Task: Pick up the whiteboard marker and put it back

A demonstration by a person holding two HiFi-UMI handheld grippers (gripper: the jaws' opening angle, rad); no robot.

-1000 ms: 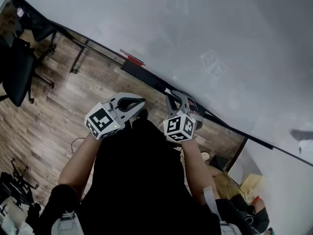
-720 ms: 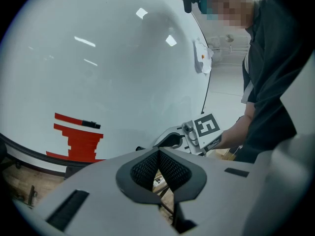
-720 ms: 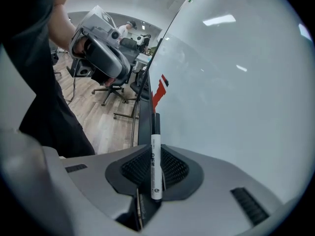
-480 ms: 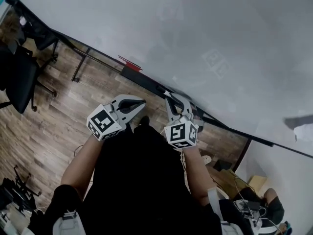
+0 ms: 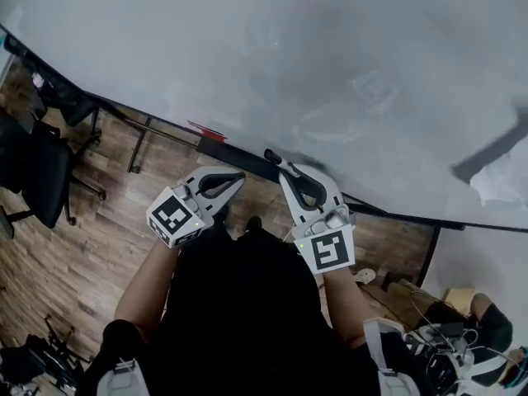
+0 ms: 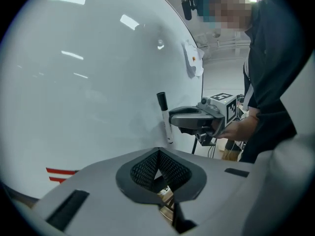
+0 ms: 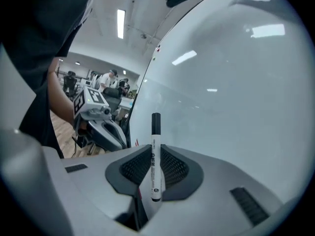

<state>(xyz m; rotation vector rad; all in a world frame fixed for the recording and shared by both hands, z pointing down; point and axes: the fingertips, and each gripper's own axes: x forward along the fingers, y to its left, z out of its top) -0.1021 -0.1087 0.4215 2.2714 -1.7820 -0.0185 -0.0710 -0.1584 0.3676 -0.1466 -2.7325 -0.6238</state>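
Right gripper (image 5: 285,170) clenched on whiteboard marker (image 7: 155,136), pads pinching white barrel, black cap jutting beyond jaw tips, close to whiteboard (image 5: 330,56); contact with board not discernible. Left gripper (image 5: 238,175) beside it, apart, jaws closed together, nothing between them. Both held out before person in dark top, above wood floor (image 5: 74,246). Red stripes (image 6: 61,174) low on board.
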